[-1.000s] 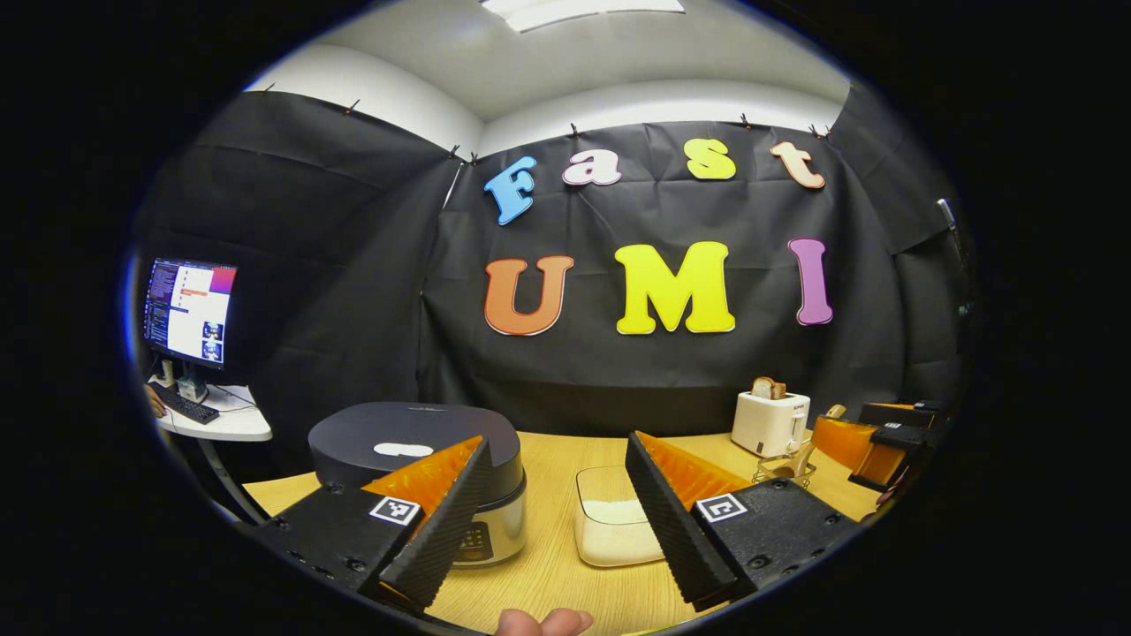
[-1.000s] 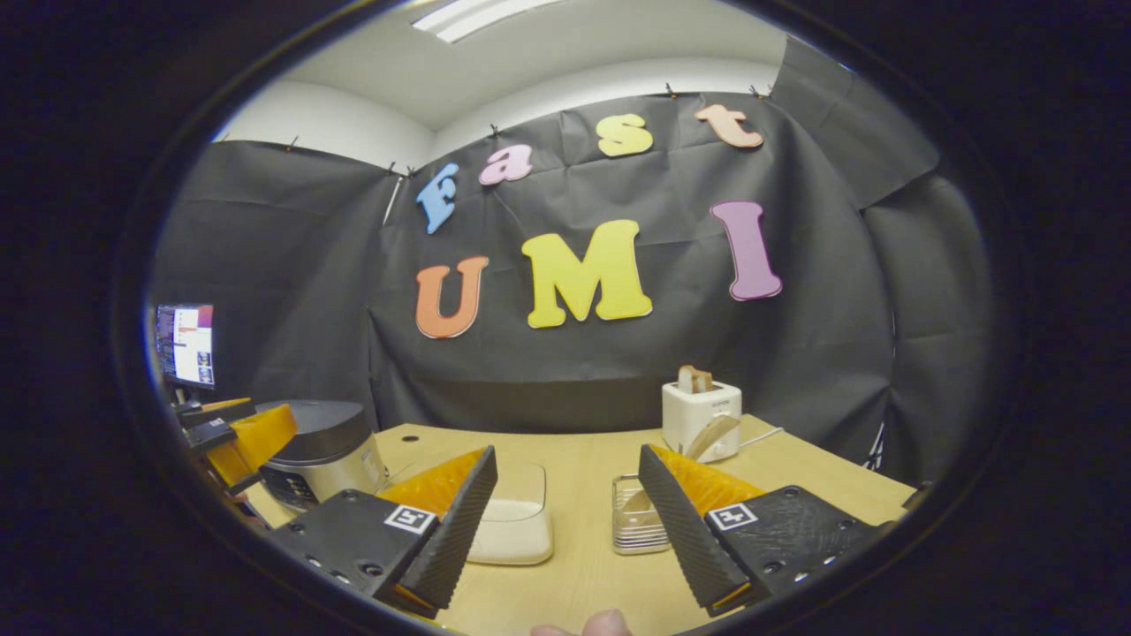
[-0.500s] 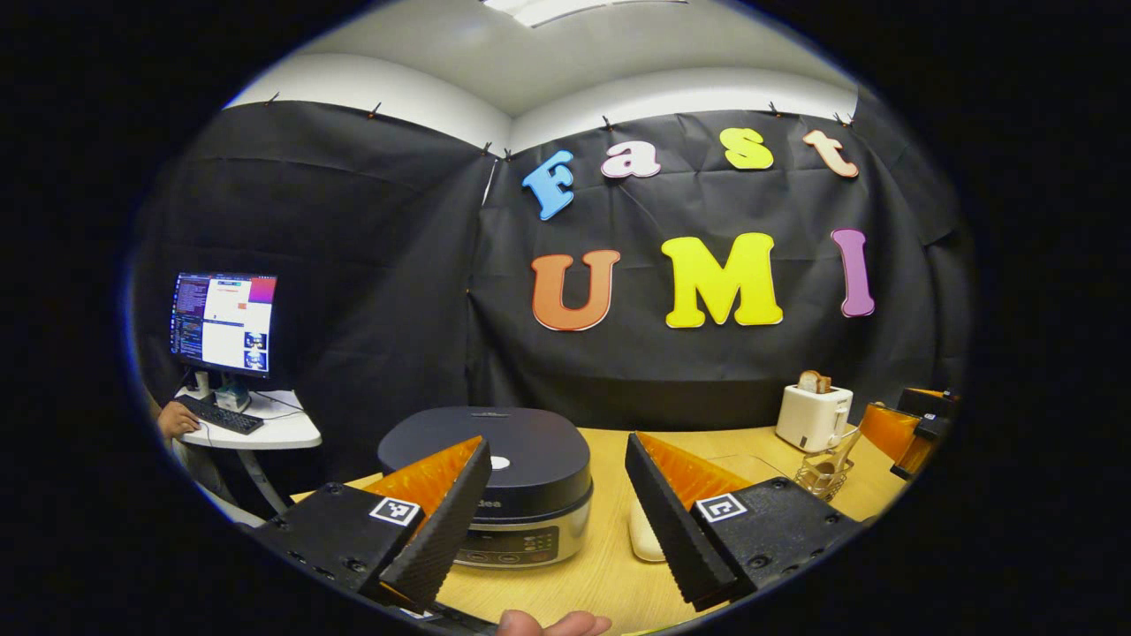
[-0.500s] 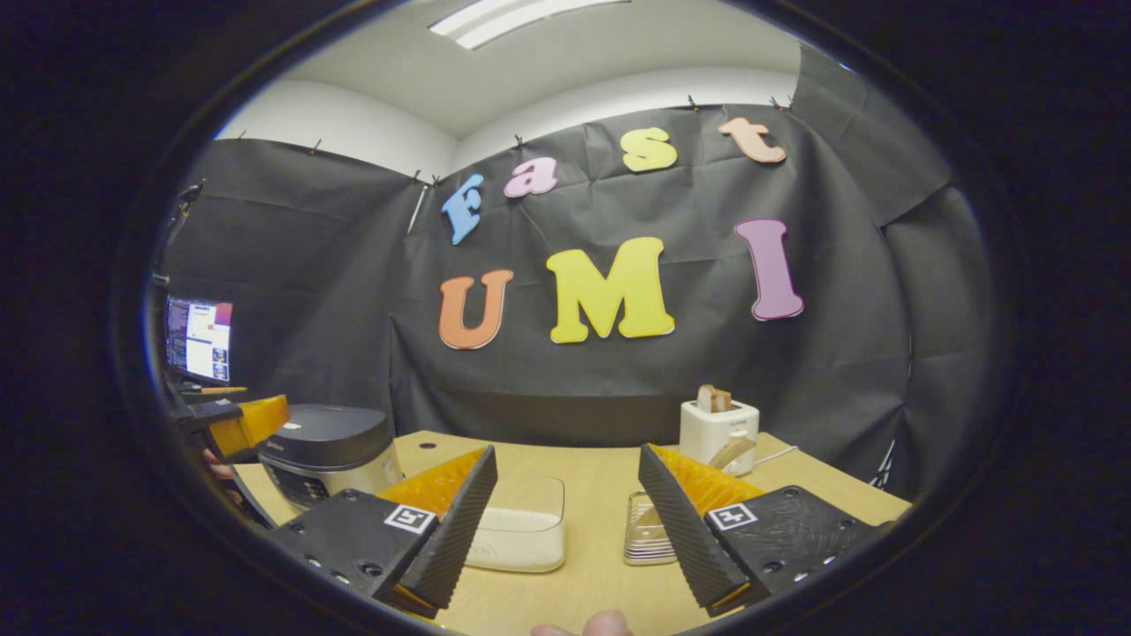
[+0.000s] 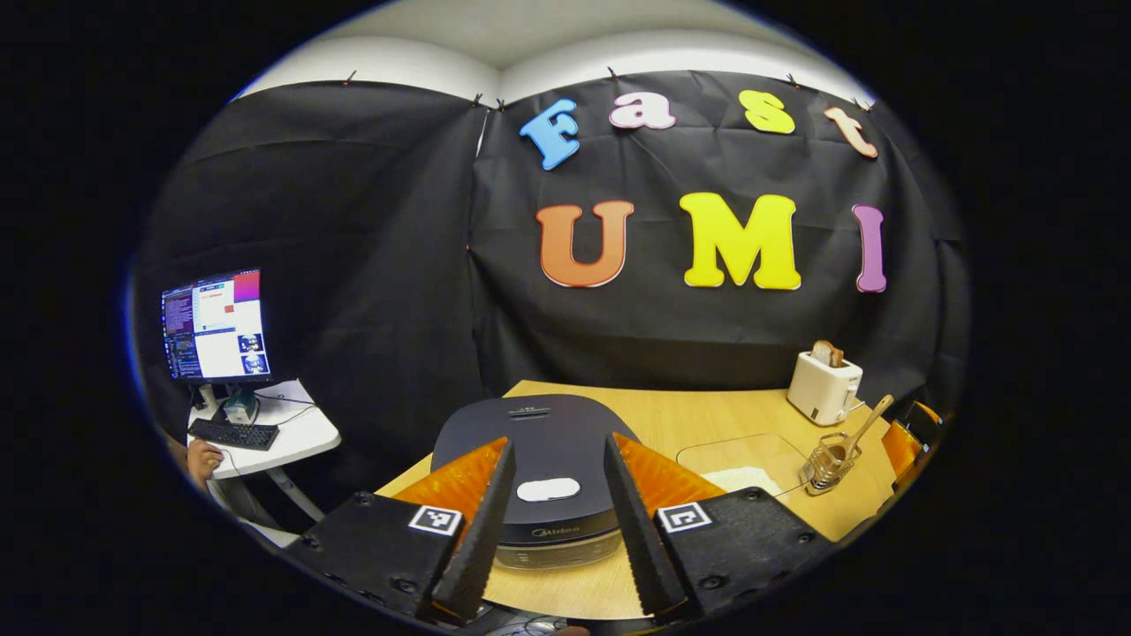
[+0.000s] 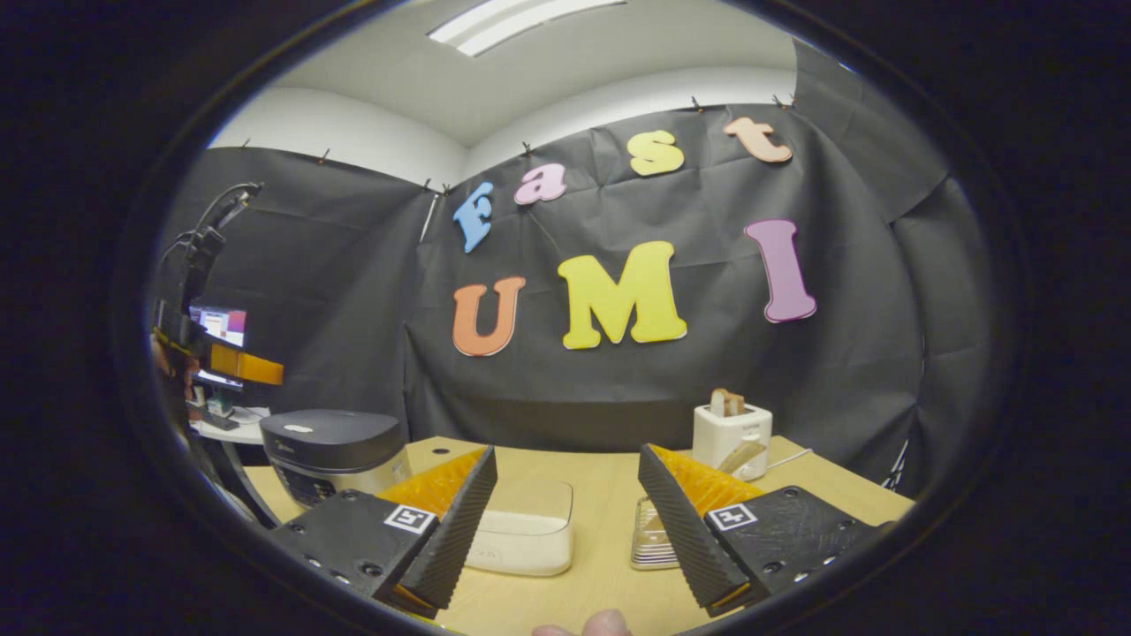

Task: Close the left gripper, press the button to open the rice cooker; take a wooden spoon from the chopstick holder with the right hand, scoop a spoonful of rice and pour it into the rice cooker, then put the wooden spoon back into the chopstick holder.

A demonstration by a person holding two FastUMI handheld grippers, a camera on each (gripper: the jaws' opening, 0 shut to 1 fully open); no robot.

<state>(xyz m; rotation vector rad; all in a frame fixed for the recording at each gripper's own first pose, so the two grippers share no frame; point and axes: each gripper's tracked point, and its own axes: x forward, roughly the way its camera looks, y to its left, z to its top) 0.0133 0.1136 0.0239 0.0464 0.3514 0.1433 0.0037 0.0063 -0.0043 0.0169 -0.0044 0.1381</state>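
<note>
Pressing with the jaws this far apart is our main risk: the left gripper (image 5: pixel 552 530) hangs above the cooker (image 5: pixel 548 455) with its fingers partly spread and empty, the pale button (image 5: pixel 548 488) sitting in the gap between them, so if we come down before closing, the fingers could straddle the button and the lid would stay shut. The cooker stands closed at the table's (image 5: pixel 724 424) left end, the rice tub (image 6: pixel 521 530) beside it, and the spoon (image 5: pixel 861 424) leans upright in the holder (image 5: pixel 826 459) near the toaster (image 5: pixel 823 384). Our right gripper (image 6: pixel 570 530) waits wide open and empty over the table, the holder just beyond its right finger; a rushed reach there could tip the light wire holder. Compared with a second ago, our left gripper has swung left and tilted down over the lid, and its fingers have drawn closer together; the right has barely shifted.
</note>
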